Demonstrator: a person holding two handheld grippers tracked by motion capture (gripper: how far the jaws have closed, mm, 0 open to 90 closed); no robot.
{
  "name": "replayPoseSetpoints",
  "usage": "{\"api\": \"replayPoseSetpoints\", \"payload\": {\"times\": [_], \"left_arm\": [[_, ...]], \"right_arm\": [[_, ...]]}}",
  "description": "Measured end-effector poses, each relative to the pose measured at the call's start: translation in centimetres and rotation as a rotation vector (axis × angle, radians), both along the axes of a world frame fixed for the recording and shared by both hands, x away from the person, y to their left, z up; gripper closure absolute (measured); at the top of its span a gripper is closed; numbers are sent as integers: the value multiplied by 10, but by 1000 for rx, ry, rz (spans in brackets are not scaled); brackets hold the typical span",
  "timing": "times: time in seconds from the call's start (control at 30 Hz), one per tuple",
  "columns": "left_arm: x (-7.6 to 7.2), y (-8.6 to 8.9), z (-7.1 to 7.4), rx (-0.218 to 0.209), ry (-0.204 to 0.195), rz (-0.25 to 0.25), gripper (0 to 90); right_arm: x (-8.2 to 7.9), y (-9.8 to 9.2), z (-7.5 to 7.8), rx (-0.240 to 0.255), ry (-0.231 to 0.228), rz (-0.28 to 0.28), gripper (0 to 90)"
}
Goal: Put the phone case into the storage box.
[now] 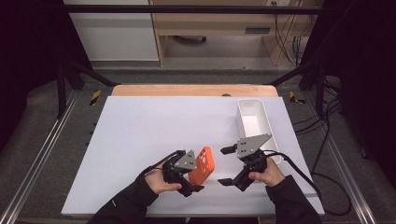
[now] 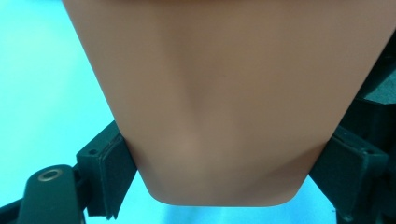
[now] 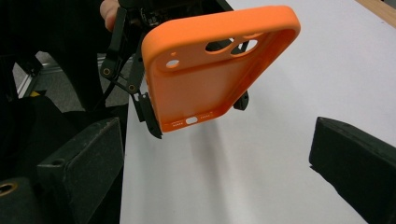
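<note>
Right now the left claw point(image 1: 192, 179) pinches the orange phone case point(image 1: 202, 165) up off the white table point(image 1: 140, 140), and the right claw point(image 1: 228, 165), spread wide just beside it, probably must grab it next.

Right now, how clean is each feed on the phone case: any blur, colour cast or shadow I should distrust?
Left gripper view: the phone case is too close, a soft out-of-focus tan blur, and the table reads cyan, so colours are off. Right gripper view: case sharp and true orange, casting a soft shadow on the table; the near pads are slightly blurred. High view: even light, dark surroundings, left gripper small but clear.
</note>
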State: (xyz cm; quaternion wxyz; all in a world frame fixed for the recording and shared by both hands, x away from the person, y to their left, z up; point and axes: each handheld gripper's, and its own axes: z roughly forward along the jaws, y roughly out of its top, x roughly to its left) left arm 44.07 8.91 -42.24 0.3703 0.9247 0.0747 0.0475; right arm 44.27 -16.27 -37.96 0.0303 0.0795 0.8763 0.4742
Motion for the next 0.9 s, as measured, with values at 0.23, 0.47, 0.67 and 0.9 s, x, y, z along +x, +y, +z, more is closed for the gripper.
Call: {"api": "replayPoseSetpoints", "payload": {"times": [0.23, 0.47, 0.67, 0.9], "left_arm": [[0, 0, -1, -33, 7, -6, 154], [0, -2, 1, -63, -9, -14, 154], [-3, -7, 0, -68, -20, -35, 154], [-4, -11, -1, -59, -21, -57, 154]], "right_arm": [[-1, 1, 0, 16, 1, 5, 36], [-2, 1, 0, 36, 4, 5, 36], [-1, 3, -1, 51, 10, 8, 36], [-2, 6, -3, 57, 11, 23, 37]]}}
